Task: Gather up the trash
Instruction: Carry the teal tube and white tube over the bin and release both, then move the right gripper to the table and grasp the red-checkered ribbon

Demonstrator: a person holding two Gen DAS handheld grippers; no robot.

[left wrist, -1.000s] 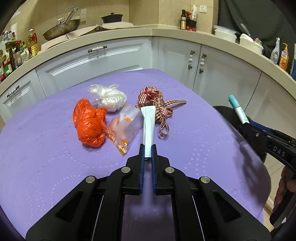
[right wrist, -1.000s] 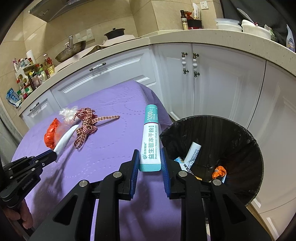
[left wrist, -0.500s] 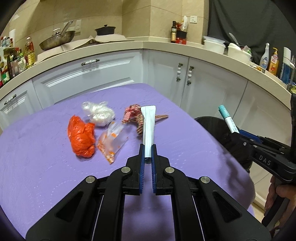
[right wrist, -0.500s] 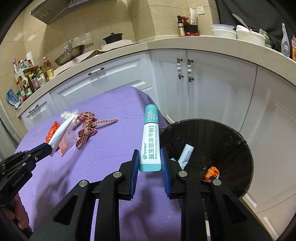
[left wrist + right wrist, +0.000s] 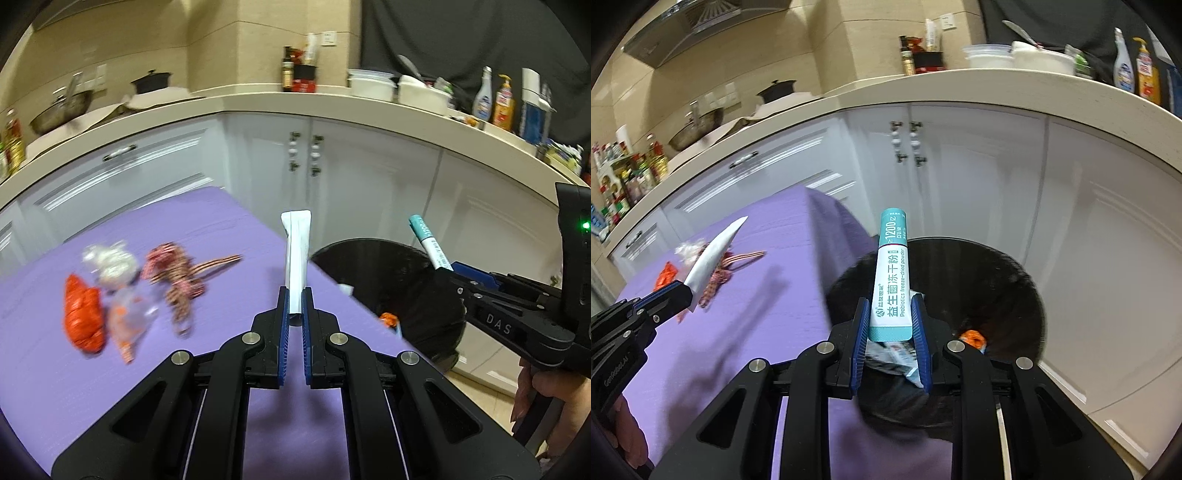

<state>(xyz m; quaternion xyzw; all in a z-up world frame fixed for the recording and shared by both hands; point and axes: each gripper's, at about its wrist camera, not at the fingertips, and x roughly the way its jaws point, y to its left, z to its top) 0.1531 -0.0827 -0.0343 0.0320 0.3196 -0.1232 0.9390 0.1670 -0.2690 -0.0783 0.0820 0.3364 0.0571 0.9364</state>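
Note:
My left gripper (image 5: 294, 295) is shut on a white stick packet (image 5: 296, 254), held upright above the purple table (image 5: 92, 369) near its right edge. My right gripper (image 5: 889, 308) is shut on a teal and white probiotics stick packet (image 5: 891, 273), held over the black-lined trash bin (image 5: 1015, 280). The bin also shows in the left wrist view (image 5: 417, 295), with packets and an orange scrap inside. On the table lie an orange bag (image 5: 82, 317), a clear wrapper (image 5: 129, 321), a white plastic bag (image 5: 109, 262) and a red checked ribbon (image 5: 179, 273).
White kitchen cabinets (image 5: 960, 155) stand right behind the bin and table. The counter (image 5: 332, 99) above carries bottles, bowls and a wok. The bin stands on the floor off the table's right edge.
Both grippers have moved right toward the bin with their packets. The right packet now hangs over the bin opening; the left one has moved away from the trash pile.

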